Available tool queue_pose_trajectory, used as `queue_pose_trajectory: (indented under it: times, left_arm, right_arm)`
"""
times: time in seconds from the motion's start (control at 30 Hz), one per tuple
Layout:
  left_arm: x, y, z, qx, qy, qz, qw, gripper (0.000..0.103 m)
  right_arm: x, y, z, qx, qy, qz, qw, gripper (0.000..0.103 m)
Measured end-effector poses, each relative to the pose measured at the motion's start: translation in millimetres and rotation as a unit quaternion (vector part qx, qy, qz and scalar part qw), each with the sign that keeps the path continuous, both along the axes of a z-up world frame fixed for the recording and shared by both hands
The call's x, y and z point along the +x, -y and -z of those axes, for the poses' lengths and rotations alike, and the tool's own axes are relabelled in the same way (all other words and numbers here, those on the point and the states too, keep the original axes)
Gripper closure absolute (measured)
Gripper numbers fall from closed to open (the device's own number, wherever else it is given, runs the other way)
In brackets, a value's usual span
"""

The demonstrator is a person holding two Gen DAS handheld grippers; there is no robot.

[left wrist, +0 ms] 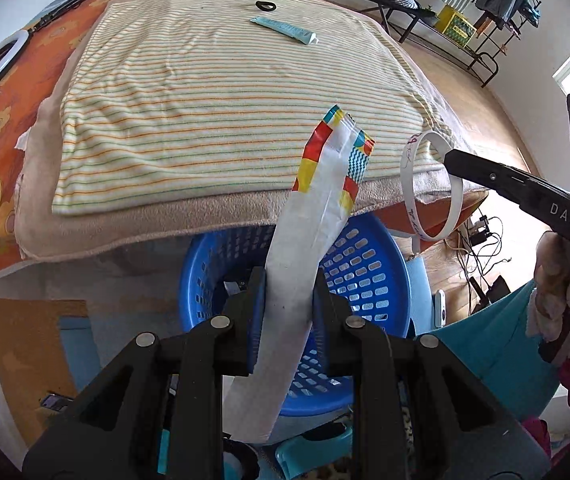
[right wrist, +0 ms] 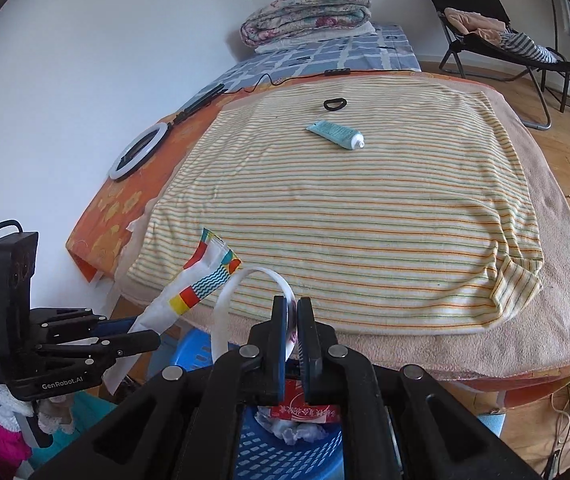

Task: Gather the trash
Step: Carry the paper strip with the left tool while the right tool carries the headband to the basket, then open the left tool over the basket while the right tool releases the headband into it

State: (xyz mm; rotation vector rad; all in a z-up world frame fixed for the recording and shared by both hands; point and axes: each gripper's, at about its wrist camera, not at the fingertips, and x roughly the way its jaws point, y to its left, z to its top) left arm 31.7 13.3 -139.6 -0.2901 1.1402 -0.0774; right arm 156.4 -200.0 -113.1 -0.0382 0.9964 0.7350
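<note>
My left gripper (left wrist: 288, 280) is shut on a long white wrapper with colourful ends (left wrist: 309, 216), held upright above the blue perforated basket (left wrist: 369, 264); the wrapper also shows in the right wrist view (right wrist: 189, 292). My right gripper (right wrist: 292, 312) is shut on a white paper ring (right wrist: 245, 284), held over the basket (right wrist: 285, 456), which holds red and white trash (right wrist: 305, 416). The ring (left wrist: 433, 184) and right gripper (left wrist: 451, 160) show at the right of the left wrist view. A teal tube (right wrist: 337, 134) and a black ring (right wrist: 335, 104) lie on the striped blanket (right wrist: 365, 208).
The bed carries a ring light (right wrist: 139, 152) with cable at its left and a folded quilt (right wrist: 305, 12) at the far end. A black folding chair (right wrist: 497, 36) stands on the wood floor at right. Cables (left wrist: 481, 240) lie on the floor by the bed corner.
</note>
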Motion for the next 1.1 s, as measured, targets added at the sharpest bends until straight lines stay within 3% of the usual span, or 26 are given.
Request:
queue_pose_trajectory:
  times: [0.33, 1.1]
  left_arm:
    - [-34.6, 9.8, 38.9, -0.026, -0.049, -0.012, 0.9984, 0.082]
    - [-31.9, 15.8, 83.8, -0.010, -0.110, -0.020, 0.9936, 0.082]
  right_arm:
    - [-37.5, 1.5, 24.0, -0.007, -0.024, -0.011, 1.000, 0.100]
    - [-69.1, -13.6, 82.0, -0.077, -0.054, -0.036, 0.995, 0.100]
